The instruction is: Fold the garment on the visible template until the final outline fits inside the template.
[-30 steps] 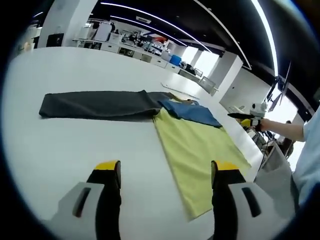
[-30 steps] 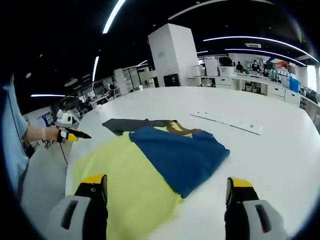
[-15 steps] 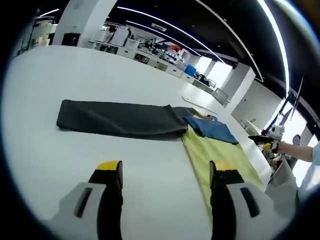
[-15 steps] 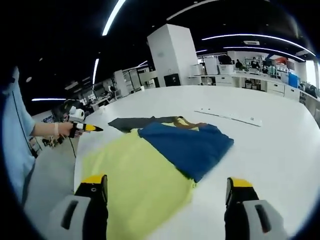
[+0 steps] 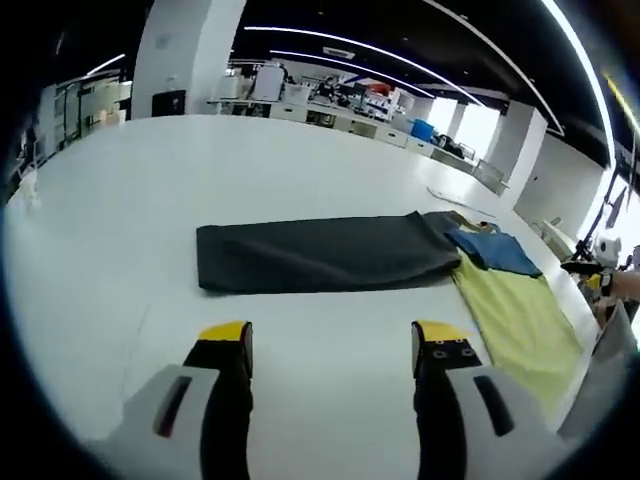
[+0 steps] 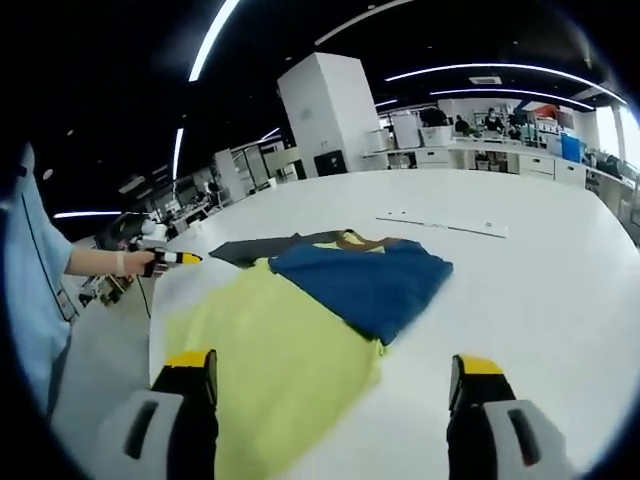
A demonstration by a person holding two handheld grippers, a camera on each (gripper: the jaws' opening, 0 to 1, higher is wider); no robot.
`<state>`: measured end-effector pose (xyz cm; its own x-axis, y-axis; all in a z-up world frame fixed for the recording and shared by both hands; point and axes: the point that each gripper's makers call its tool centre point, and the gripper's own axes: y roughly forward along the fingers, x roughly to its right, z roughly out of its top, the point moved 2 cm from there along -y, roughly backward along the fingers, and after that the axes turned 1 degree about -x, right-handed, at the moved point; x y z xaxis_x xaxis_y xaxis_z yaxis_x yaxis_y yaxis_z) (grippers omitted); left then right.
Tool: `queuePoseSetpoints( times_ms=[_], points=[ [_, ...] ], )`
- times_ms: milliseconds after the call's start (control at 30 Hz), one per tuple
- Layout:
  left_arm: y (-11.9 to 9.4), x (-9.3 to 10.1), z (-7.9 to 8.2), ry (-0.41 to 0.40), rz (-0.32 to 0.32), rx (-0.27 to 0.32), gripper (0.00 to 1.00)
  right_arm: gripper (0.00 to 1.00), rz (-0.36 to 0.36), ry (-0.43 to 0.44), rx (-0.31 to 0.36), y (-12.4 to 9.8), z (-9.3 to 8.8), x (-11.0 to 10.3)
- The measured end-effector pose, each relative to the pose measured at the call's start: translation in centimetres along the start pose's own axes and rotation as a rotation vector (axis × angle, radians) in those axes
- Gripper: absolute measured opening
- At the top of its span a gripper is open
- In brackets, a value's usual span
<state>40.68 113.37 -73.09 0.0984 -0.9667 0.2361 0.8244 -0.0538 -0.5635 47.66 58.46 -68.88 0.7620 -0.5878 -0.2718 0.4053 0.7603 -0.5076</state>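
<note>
Your left claw (image 5: pixel 330 345) has swung left, the dark garment (image 5: pixel 325 252) now centred ahead on the white surface (image 5: pixel 120 210). Both claws gape apart, gripping nothing. One dark garment, one blue garment (image 6: pixel 365 285), one yellow template (image 6: pixel 270 350).

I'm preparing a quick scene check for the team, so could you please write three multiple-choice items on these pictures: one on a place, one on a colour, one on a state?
1. Where does the blue cloth lie?
A. partly on the yellow sheet
B. on the floor
C. between jaws

2. What colour is the long flat garment?
A. red
B. dark grey
C. white

3. How do the left gripper jaws stand?
A. shut on cloth
B. shut, holding nothing
C. open, holding nothing

Answers: 1 A, it overlaps the sheet's far end; 2 B, dark against the white table; 3 C, bare table between them.
</note>
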Motion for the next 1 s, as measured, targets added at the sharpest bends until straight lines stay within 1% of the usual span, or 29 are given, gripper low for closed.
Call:
queuePoseSetpoints(
  times_ms=[67, 100, 133, 200, 233, 267, 333, 433, 533, 633, 700, 733, 800, 833, 900, 967, 1000],
  points=[
    [0.2, -0.8, 0.1, -0.029, 0.031, 0.008, 0.61, 0.97, -0.002, -0.001, -0.002, -0.1, -0.1, -0.1],
    [0.4, -1.3, 0.2, -0.027, 0.041, 0.011, 0.60, 0.97, -0.004, -0.001, -0.002, -0.2, -0.2, -0.1],
    [0.6, -1.9, 0.1, -0.039, 0.060, 0.005, 0.59, 0.96, -0.009, -0.002, 0.002, -0.4, -0.2, -0.1],
    [1.0, -2.7, -0.2, -0.036, 0.088, -0.010, 0.56, 0.94, -0.019, 0.001, 0.009, -0.6, -0.2, 0.1],
    [1.2, -3.3, -0.2, -0.059, 0.116, -0.009, 0.56, 0.95, -0.025, 0.007, 0.016, -0.8, -0.1, 0.2],
    [1.3, -3.4, 0.2, -0.053, 0.121, 0.011, 0.55, 0.94, -0.028, 0.011, 0.017, -0.9, -0.1, 0.3],
    [1.5, -3.4, 0.6, -0.050, 0.119, 0.014, 0.56, 0.94, -0.038, 0.009, 0.016, -1.2, -0.1, 0.3],
    [1.8, -3.7, 0.6, -0.041, 0.142, 0.012, 0.55, 0.93, -0.049, 0.019, 0.016, -1.6, -0.3, 0.5],
    [1.8, -3.6, 1.2, -0.077, 0.152, 0.046, 0.54, 0.93, -0.062, 0.025, 0.017, -2.1, -0.4, 0.6],
    [2.1, -3.4, 1.4, -0.045, 0.161, 0.036, 0.52, 0.92, -0.069, 0.027, 0.009, -2.4, -0.7, 0.7],
    [2.2, -3.7, 1.5, -0.044, 0.183, 0.044, 0.48, 0.92, -0.076, 0.031, 0.003, -2.6, -1.0, 0.7],
    [2.3, -4.0, 1.8, -0.076, 0.192, 0.062, 0.44, 0.91, -0.079, 0.032, 0.001, -2.7, -1.1, 0.7],
    [2.4, -4.3, 1.9, -0.100, 0.210, 0.065, 0.36, 0.91, -0.083, 0.041, 0.008, -2.9, -1.3, 0.7],
    [2.3, -4.7, 2.0, -0.117, 0.237, 0.071, 0.33, 0.91, -0.086, 0.042, 0.005, -2.9, -1.4, 0.7],
    [2.5, -4.7, 2.2, -0.154, 0.236, 0.093, 0.27, 0.90, -0.092, 0.037, -0.009, -3.1, -1.9, 0.7],
    [2.4, -5.2, 2.3, -0.205, 0.262, 0.107, 0.22, 0.90, -0.094, 0.042, -0.016, -3.2, -2.3, 0.7],
    [2.5, -5.4, 2.3, -0.236, 0.263, 0.112, 0.20, 0.90, -0.093, 0.045, -0.017, -3.3, -2.4, 0.7]
  ],
)
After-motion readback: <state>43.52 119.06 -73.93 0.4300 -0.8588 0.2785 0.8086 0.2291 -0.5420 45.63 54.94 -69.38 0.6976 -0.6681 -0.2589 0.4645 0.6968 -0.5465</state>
